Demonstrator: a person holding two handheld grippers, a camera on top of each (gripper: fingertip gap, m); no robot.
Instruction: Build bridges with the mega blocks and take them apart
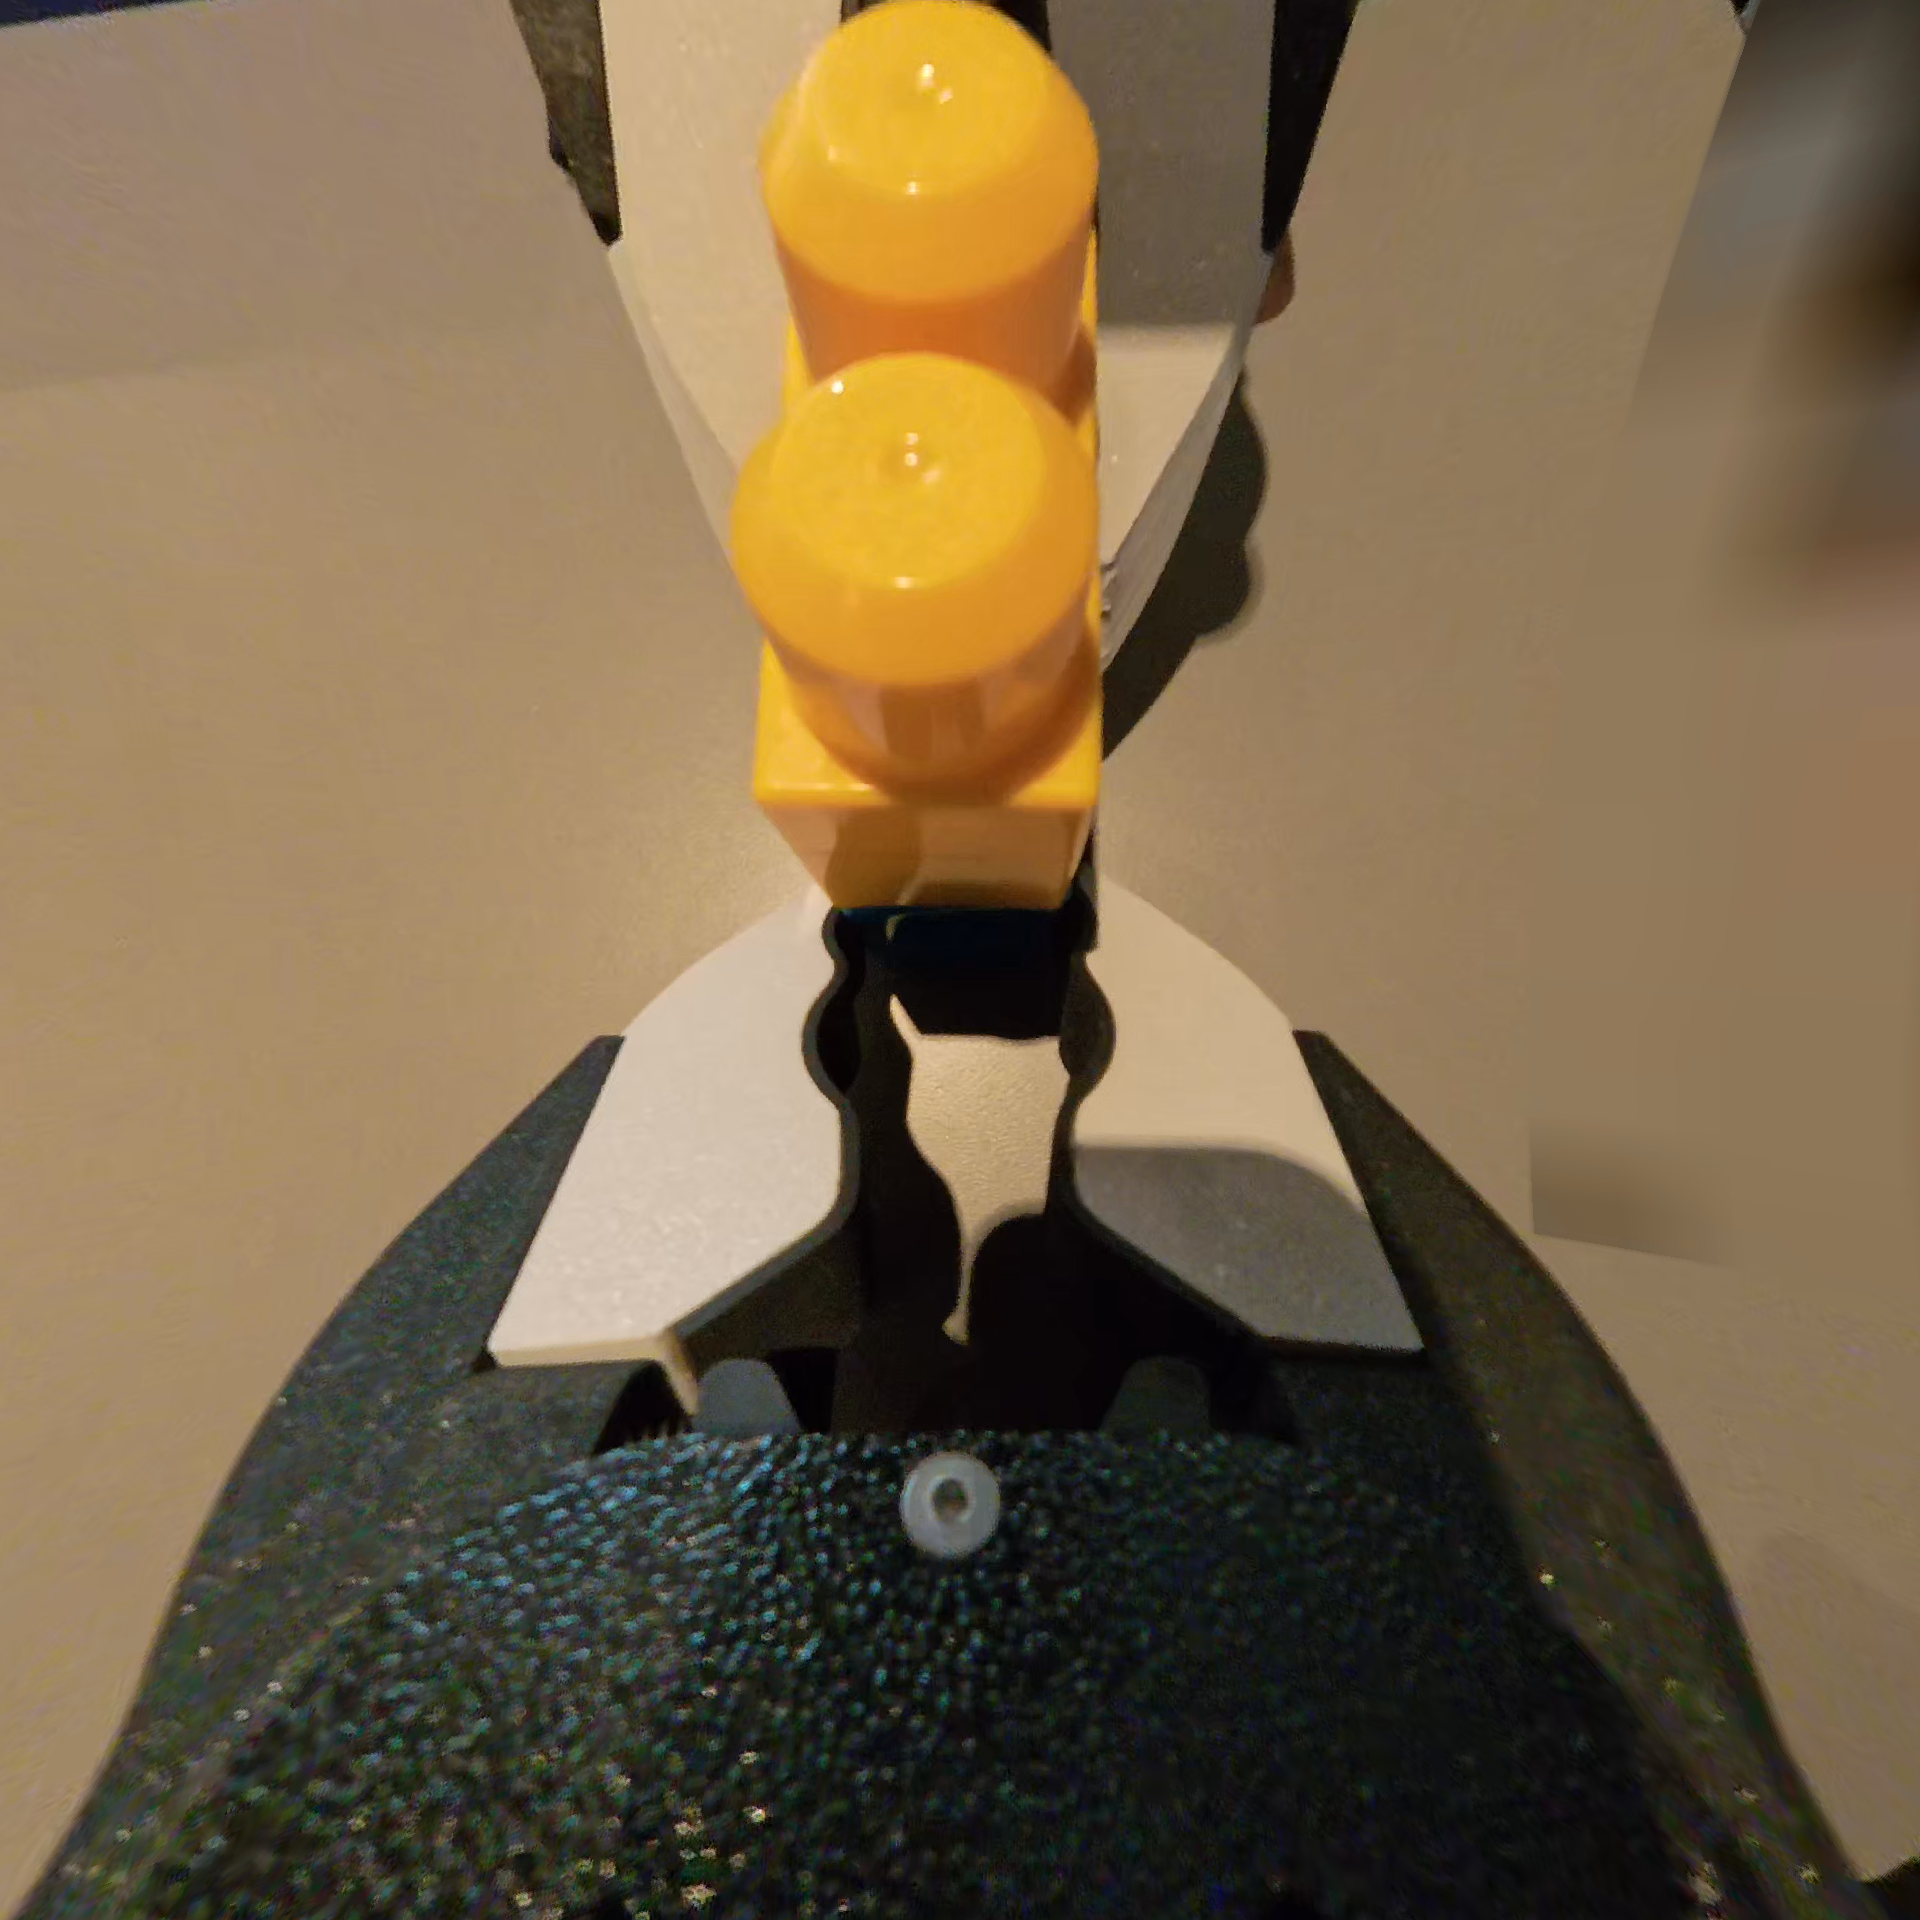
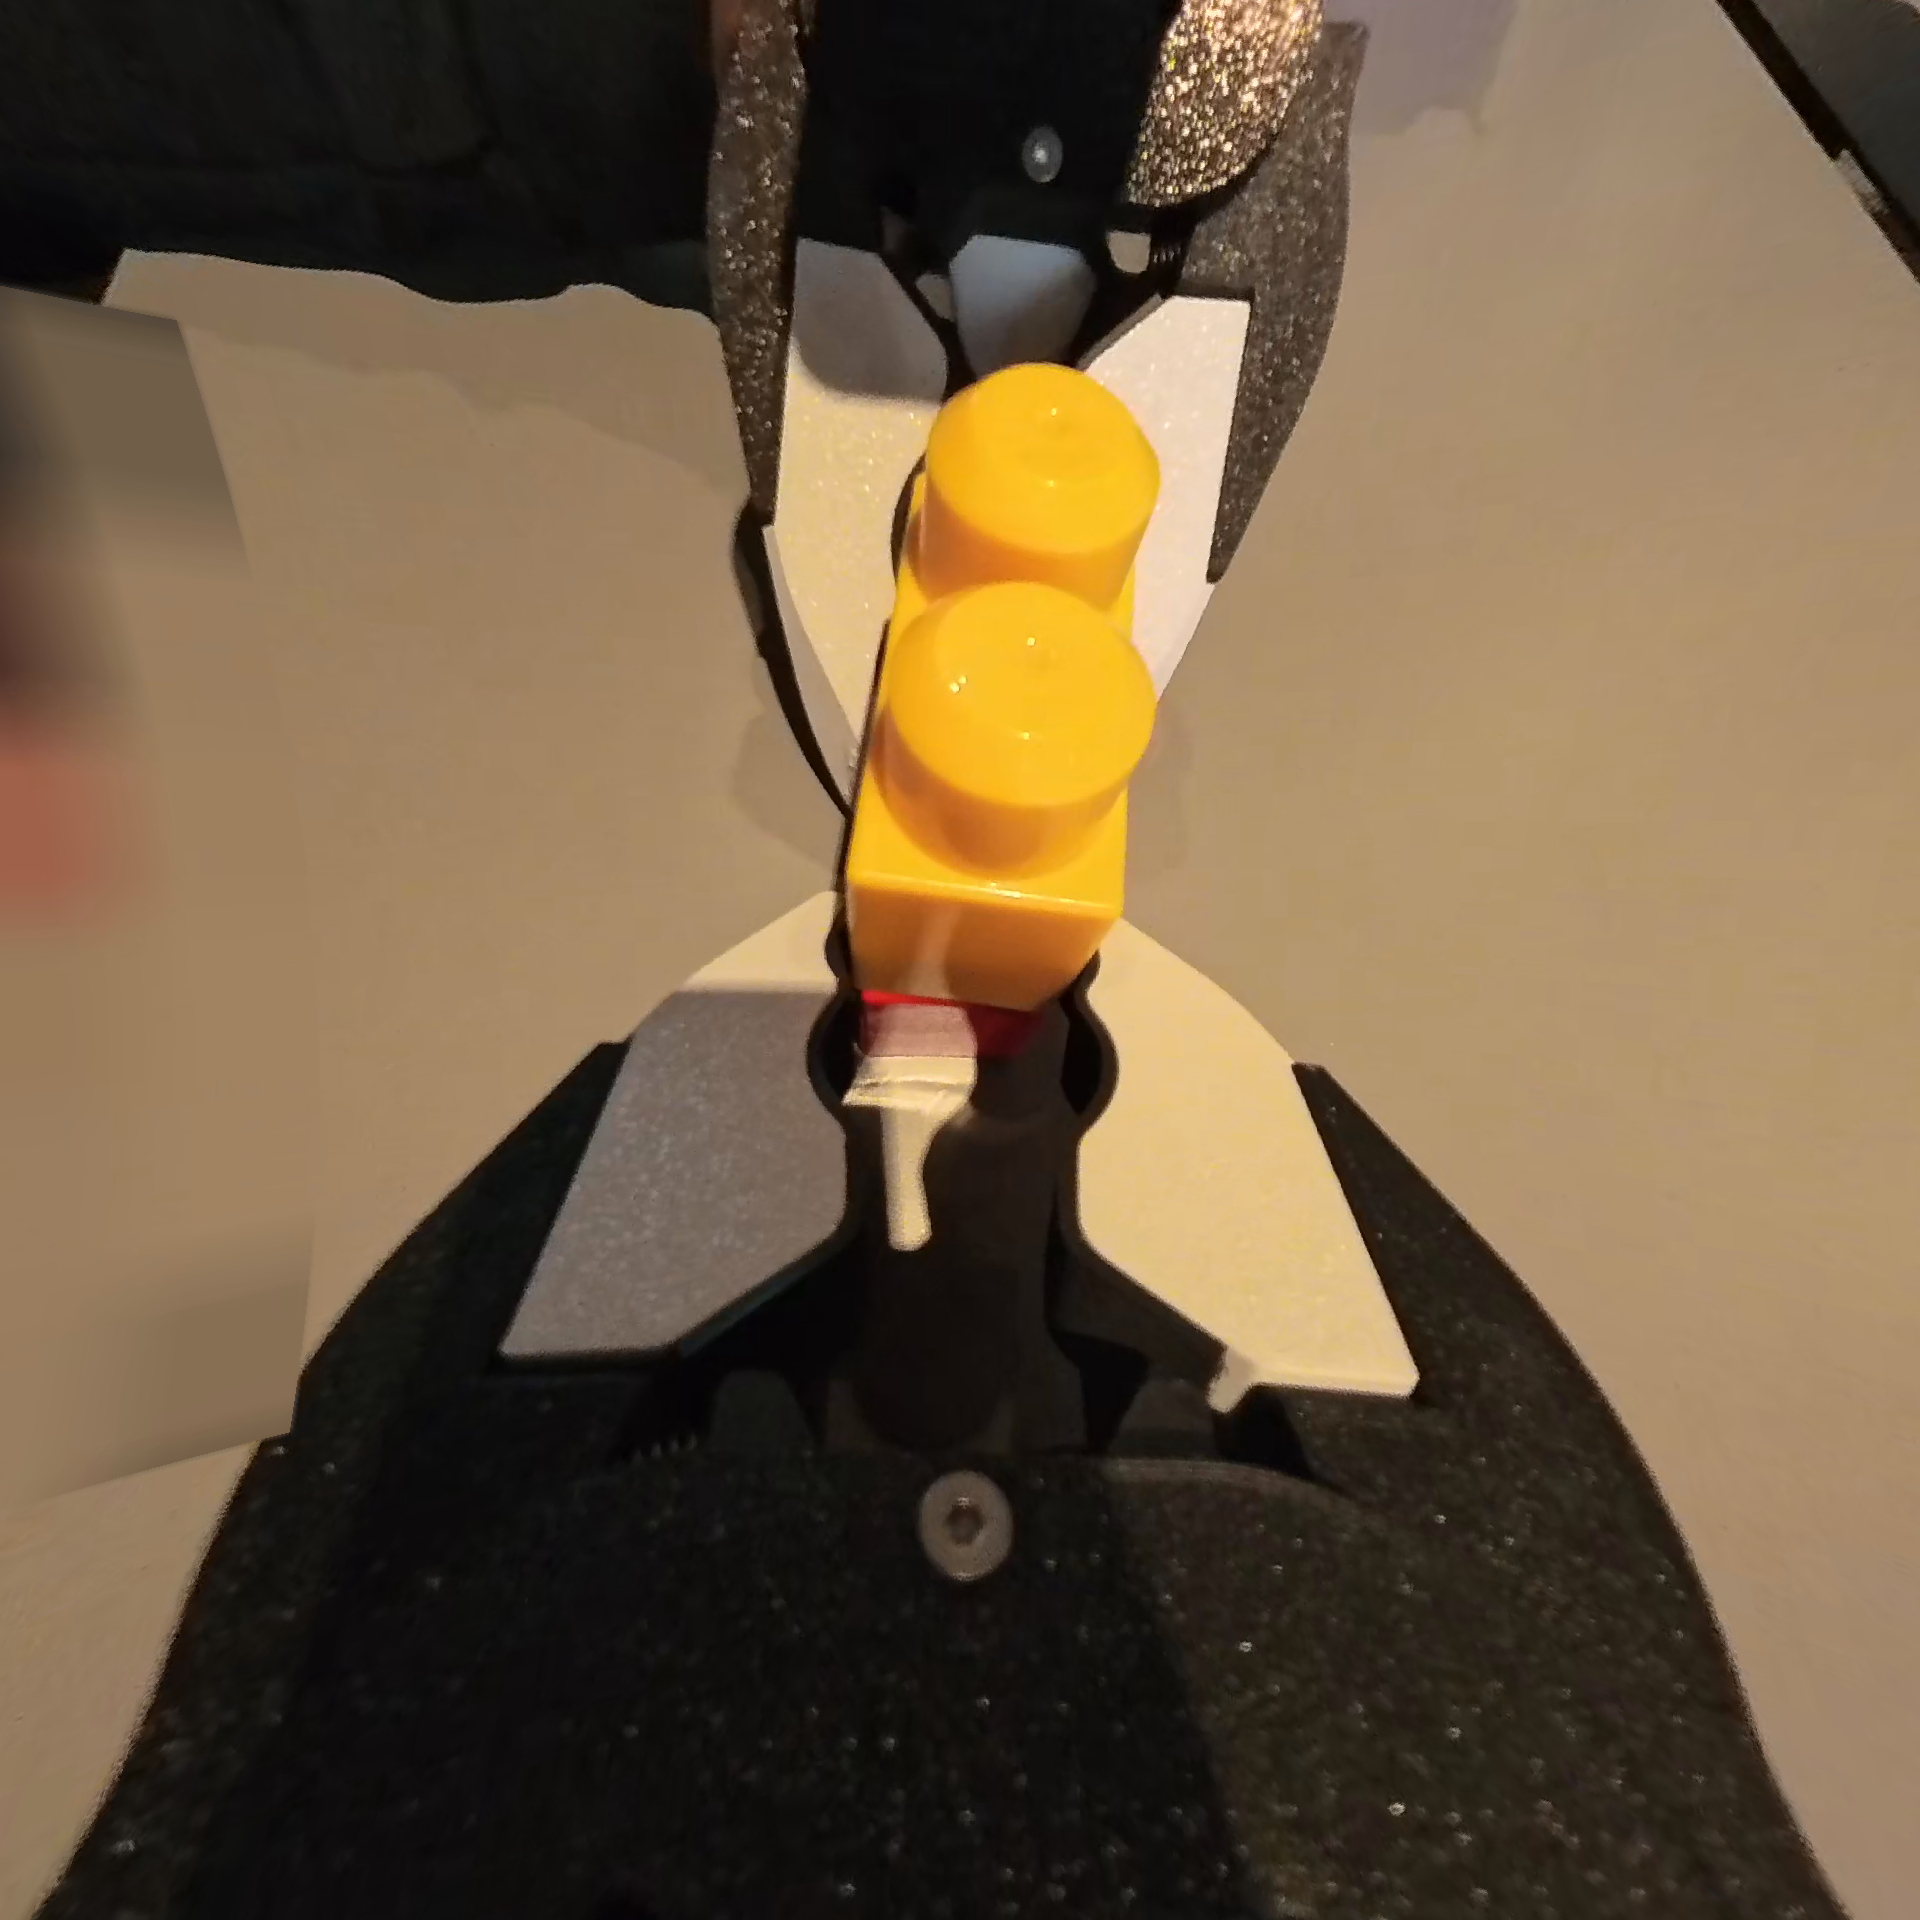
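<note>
While both tools (image 1: 951,904) (image 2: 961,977) clench the yellow block (image 1: 925,540), lower blocks stay mostly hidden.

Speckled black gripper (image 1: 961,914) bodies, white fingers (image 1: 707,1143), centre screw (image 1: 949,1503).

Yellow block (image 1: 925,623) w/ 2 glossy yellow studs. Blue block (image 1: 971,928) under it, only a dark blue sliver in left wrist view. Red block (image 2: 1003,1023) sliver under the yellow in right wrist view. Fingers (image 1: 707,1174) pale grey-white, matte, black-edged; gripper bodies black w/ speckled glitter texture. Bench (image 1: 312,727) plain beige, no pattern.
</note>
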